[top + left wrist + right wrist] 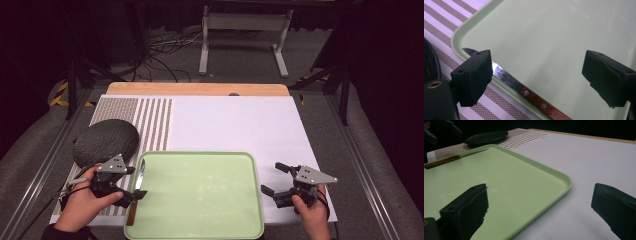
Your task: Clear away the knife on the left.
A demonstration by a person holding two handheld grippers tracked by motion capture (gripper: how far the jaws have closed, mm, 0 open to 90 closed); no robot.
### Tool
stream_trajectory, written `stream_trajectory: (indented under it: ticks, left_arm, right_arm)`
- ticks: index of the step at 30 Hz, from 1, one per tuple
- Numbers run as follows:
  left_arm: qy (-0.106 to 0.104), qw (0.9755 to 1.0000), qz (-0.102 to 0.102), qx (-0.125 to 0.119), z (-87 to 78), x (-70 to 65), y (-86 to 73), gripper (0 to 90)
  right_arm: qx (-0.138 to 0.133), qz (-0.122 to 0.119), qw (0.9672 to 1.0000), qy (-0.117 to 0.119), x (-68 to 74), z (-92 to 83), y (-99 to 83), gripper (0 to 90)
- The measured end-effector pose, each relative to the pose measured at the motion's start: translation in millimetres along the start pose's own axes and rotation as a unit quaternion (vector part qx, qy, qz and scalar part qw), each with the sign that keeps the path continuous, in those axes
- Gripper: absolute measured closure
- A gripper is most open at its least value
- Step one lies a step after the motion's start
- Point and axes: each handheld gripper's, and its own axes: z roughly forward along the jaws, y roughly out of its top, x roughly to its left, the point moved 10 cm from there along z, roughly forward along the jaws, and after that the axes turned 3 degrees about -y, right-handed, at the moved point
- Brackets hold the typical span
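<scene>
Two hand-held grippers, left point(131, 181) and right point(274, 178), gape apart; wood-handled steel knife point(136, 192) lies on smooth green tray point(200, 195).

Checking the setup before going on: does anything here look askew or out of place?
Yes: the wooden-handled knife lies along the left rim of the pale green plastic tray, not flat inside it.
</scene>
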Motion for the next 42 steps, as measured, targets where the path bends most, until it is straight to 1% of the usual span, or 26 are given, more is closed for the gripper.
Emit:
stream_trajectory:
  ticks: [2,6,8,9,11,13,14,15,17,19,20,22,24,25,26,28,30,32,33,34,36,37,38,39,41,42]
  left_arm:
    - [0.006,0.9998,0.005,-0.019,-4.8,1.6,1.3,10.8]
    - [0.005,0.9987,0.007,-0.051,-12.2,2.4,1.7,9.7]
    - [0.009,0.9979,0.012,-0.063,-14.8,4.1,0.3,9.2]
    - [0.015,0.9973,0.014,-0.071,-15.9,5.2,-0.5,8.5]
    - [0.018,0.9962,0.017,-0.084,-17.6,6.5,-2.8,8.1]
    - [0.019,0.9945,0.018,-0.102,-20.7,8.5,-6.0,7.9]
    - [0.018,0.9938,0.016,-0.109,-21.5,8.9,-6.9,7.8]
    - [0.017,0.9933,0.013,-0.114,-22.5,9.5,-8.8,7.4]
    - [0.015,0.9926,0.015,-0.120,-24.2,10.8,-12.5,6.1]
    - [0.009,0.9905,0.016,-0.136,-27.2,11.4,-16.2,5.7]
    - [0.012,0.9891,0.018,-0.146,-28.9,12.6,-17.4,5.8]
    - [0.013,0.9872,0.020,-0.157,-30.7,13.5,-19.4,5.8]
    - [0.019,0.9850,0.027,-0.169,-32.7,15.3,-22.2,5.8]
    - [0.017,0.9834,0.035,-0.177,-33.2,15.7,-24.3,5.6]
    - [0.014,0.9826,0.039,-0.181,-33.0,15.4,-25.9,5.3]
    - [0.010,0.9788,0.049,-0.198,-33.0,16.4,-30.8,4.6]
    - [0.012,0.9759,0.051,-0.212,-32.9,18.2,-35.2,4.4]
    - [0.015,0.9747,0.053,-0.217,-32.6,20.7,-40.4,4.3]
    - [0.015,0.9741,0.051,-0.220,-33.1,22.2,-42.5,4.3]
    - [0.015,0.9723,0.045,-0.229,-33.7,23.3,-43.6,4.3]
    - [0.018,0.9679,0.033,-0.248,-35.8,26.6,-45.8,4.3]
    - [0.017,0.9644,0.022,-0.263,-36.4,27.9,-47.1,4.3]
    - [0.017,0.9644,0.022,-0.263,-36.4,27.9,-47.1,4.4]
    - [0.010,0.9619,0.003,-0.273,-35.2,28.5,-50.8,4.4]
    - [0.017,0.9638,-0.004,-0.266,-33.5,32.9,-59.0,4.6]
    - [0.023,0.9633,-0.005,-0.267,-33.8,34.8,-60.1,4.7]
  right_arm:
    - [0.000,0.000,1.0000,-0.001,-0.1,0.1,-0.2,1.9]
    - [0.000,0.000,1.0000,-0.001,-0.2,0.2,-0.3,1.9]
    - [0.000,0.000,1.0000,0.000,-0.1,0.2,-0.2,1.9]
    - [0.000,0.000,1.0000,0.000,-0.1,0.2,-0.2,1.9]
    - [0.000,0.000,1.0000,-0.001,-0.3,0.2,-0.3,1.9]
    - [0.000,0.000,1.0000,-0.001,-0.2,0.0,-0.3,1.9]
    - [0.000,0.000,1.0000,-0.001,-0.3,0.1,-0.4,1.9]
    - [0.000,0.000,1.0000,-0.002,-0.4,0.2,-0.4,1.9]
    - [0.001,0.000,1.0000,-0.001,-0.2,0.2,-0.5,1.9]
    - [0.001,-0.001,1.0000,-0.002,0.0,0.2,-0.3,1.9]
    - [0.001,0.000,1.0000,-0.001,0.2,0.1,-0.2,1.9]
    - [0.001,0.000,1.0000,-0.001,0.3,0.1,-0.3,1.9]
    - [0.000,-0.001,1.0000,0.000,0.2,0.1,-0.1,1.9]
    - [0.000,0.000,1.0000,-0.001,0.2,-0.1,-0.1,1.9]
    - [-0.001,0.000,1.0000,-0.001,0.2,-0.2,0.0,1.9]
    - [0.000,0.000,1.0000,-0.001,0.1,-0.4,-0.1,1.9]
    - [0.000,0.000,1.0000,-0.001,0.1,-0.5,-0.1,1.9]
    - [0.000,0.000,1.0000,-0.001,0.1,-0.4,-0.2,1.9]
    - [0.000,0.000,1.0000,-0.001,0.1,-0.3,-0.2,1.9]
    - [0.000,0.000,1.0000,-0.001,0.1,-0.3,-0.2,1.9]
    - [0.000,0.000,1.0000,-0.001,0.1,-0.5,-0.1,1.9]
    - [0.000,0.000,1.0000,-0.002,-0.1,-0.5,-0.1,1.9]
    - [0.000,0.000,1.0000,-0.002,-0.1,-0.5,-0.1,1.9]
    - [0.000,0.000,1.0000,-0.003,-0.3,-0.6,-0.1,1.9]
    - [-0.001,0.000,1.0000,-0.002,-0.3,-0.8,-0.1,1.9]
    - [-0.001,0.000,1.0000,-0.001,-0.2,-0.8,-0.2,1.9]
